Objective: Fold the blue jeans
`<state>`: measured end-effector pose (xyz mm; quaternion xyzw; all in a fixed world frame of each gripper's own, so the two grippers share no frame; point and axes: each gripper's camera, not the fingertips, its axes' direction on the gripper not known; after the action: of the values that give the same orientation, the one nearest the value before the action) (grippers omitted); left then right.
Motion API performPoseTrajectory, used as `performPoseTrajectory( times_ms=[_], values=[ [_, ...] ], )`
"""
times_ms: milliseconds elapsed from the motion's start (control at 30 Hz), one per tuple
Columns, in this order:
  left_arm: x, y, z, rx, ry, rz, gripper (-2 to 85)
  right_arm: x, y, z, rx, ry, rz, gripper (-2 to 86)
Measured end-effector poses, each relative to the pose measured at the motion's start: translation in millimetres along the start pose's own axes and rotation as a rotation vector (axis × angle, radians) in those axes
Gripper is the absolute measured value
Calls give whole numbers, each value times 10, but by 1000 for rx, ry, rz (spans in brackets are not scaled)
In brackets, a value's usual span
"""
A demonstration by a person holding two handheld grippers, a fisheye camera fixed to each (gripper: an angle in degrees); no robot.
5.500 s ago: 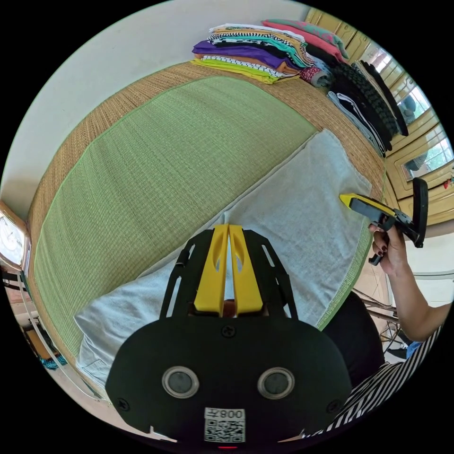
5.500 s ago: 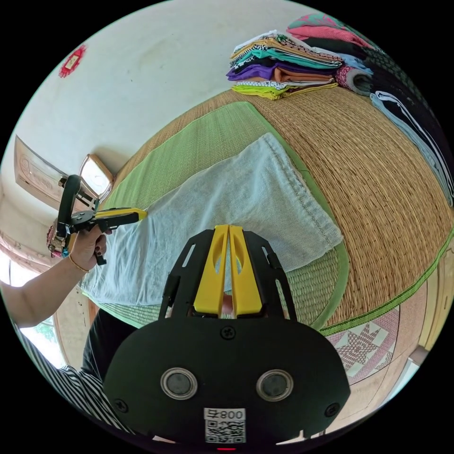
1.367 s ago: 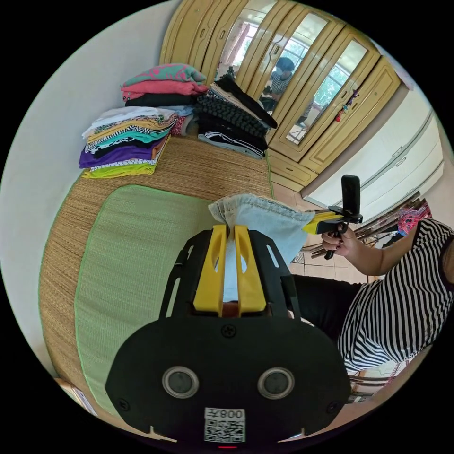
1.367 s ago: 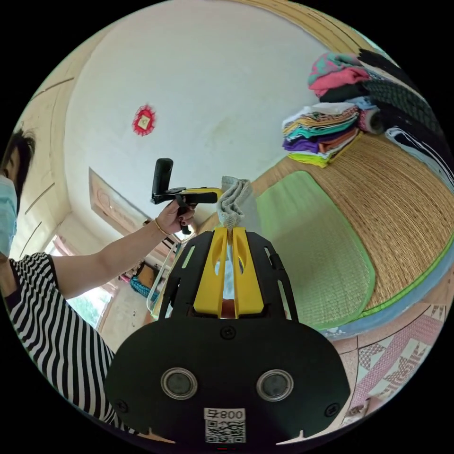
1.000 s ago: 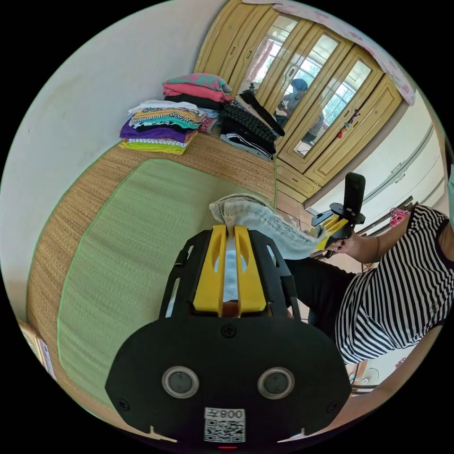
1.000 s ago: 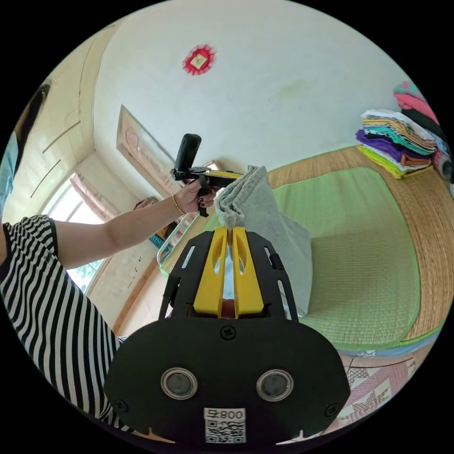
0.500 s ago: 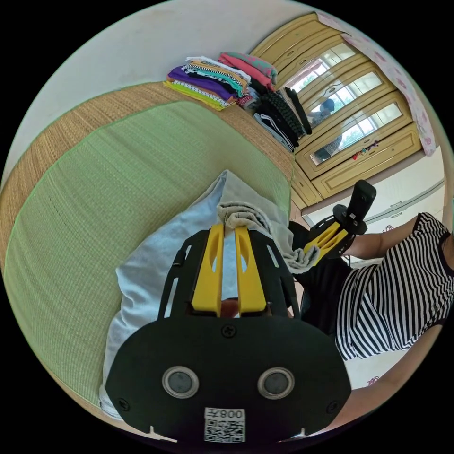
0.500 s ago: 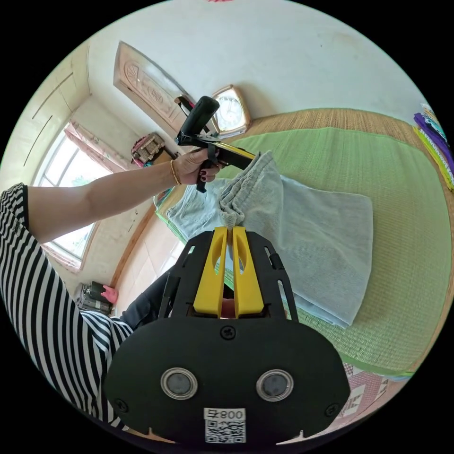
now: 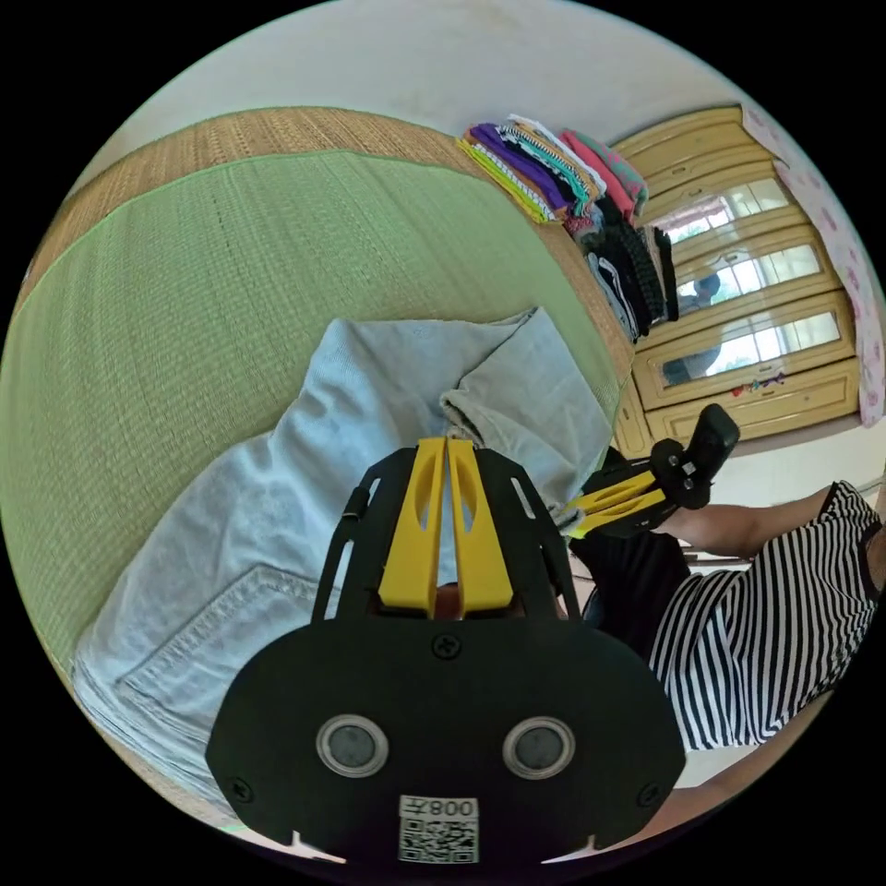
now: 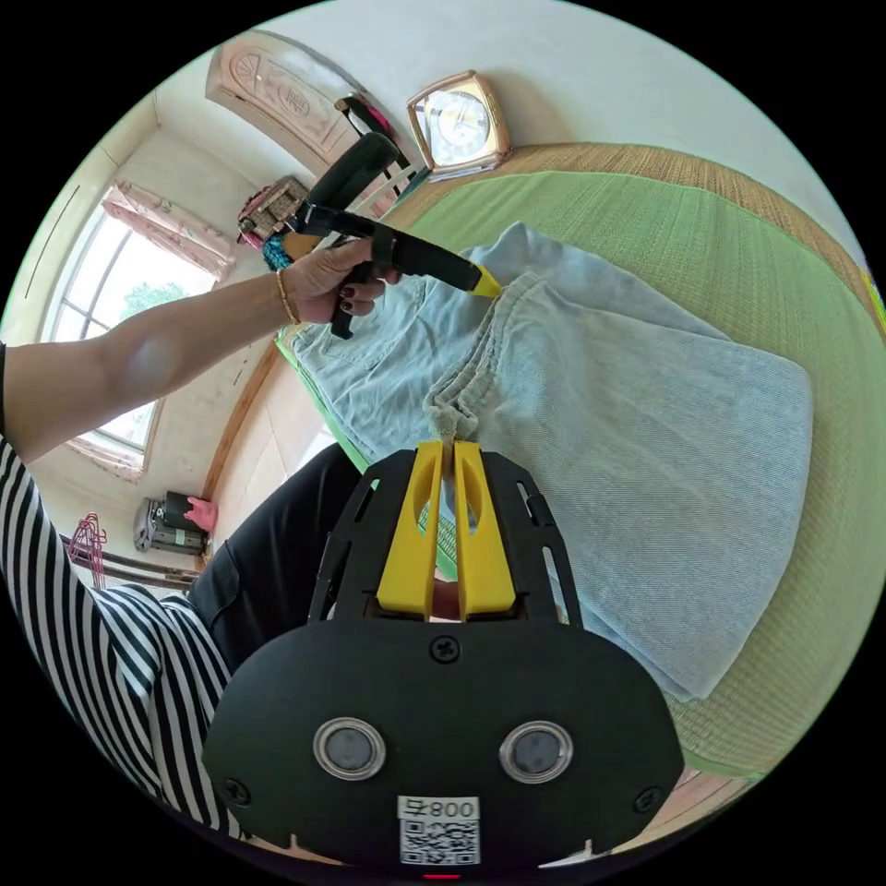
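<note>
The light blue jeans [image 9: 277, 480] lie on the green mat [image 9: 185, 277], with the leg ends doubled over the waist part; a back pocket [image 9: 212, 637] shows near me. My left gripper [image 9: 447, 445] is shut on one corner of the leg hem. In the right gripper view the jeans [image 10: 628, 434] spread to the right, and my right gripper [image 10: 447, 445] is shut on the other hem corner. The left gripper [image 10: 484, 281] is held by a hand at the far hem corner. The right gripper [image 9: 574, 515] sits at the jeans' edge.
Stacks of folded clothes [image 9: 554, 175] stand at the far end of the woven straw mat [image 9: 277, 129]. A mirrored wardrobe [image 9: 748, 341] is beyond them. A clock [image 10: 459, 120] leans on the wall. The person in a striped top [image 9: 757, 637] sits at the mat's edge.
Both grippers have come down from mid-air with the leg ends and laid them over the waist part. The jeans now lie folded in half on the green mat.
</note>
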<state>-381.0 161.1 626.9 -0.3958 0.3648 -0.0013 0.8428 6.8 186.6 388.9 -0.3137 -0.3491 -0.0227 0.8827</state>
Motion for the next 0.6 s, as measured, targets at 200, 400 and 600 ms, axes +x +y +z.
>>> performPoseTrajectory(
  times_ms=[200, 400, 600],
  values=[
    [273, 367, 116, 6, 37, -7, 45, -177, -197, 262, -38, 19, -47, 28],
    [585, 661, 116, -17, -23, -2, 66, -432, -362, 418, -77, 90, -128, 34],
    [867, 948, 187, -92, -126, 8, 69, -660, -469, 571, -121, 158, -251, 47]
  ],
)
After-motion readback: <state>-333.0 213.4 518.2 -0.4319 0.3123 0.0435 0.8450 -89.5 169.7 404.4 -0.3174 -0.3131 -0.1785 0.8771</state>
